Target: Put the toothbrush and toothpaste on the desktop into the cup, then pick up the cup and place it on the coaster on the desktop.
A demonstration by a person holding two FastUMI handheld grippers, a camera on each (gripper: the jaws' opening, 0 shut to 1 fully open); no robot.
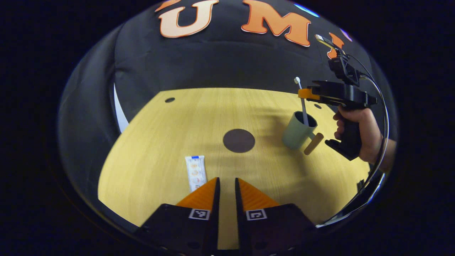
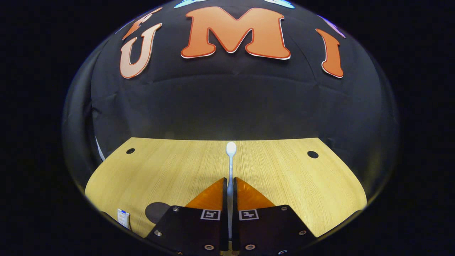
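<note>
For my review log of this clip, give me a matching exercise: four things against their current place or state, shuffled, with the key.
1. white toothbrush
2. white toothpaste tube
3. pale green cup
4. dark round coaster

A. lies flat near the left tool
B. bare on the wooden desktop, centre
C. gripped by the right tool, lower end in the cup
D. tilted, wooden handle sticking out

1-C, 2-A, 3-D, 4-B

Light wooden desktop [image 1: 170, 135] against black cloth wall [image 1: 220, 67].
</note>
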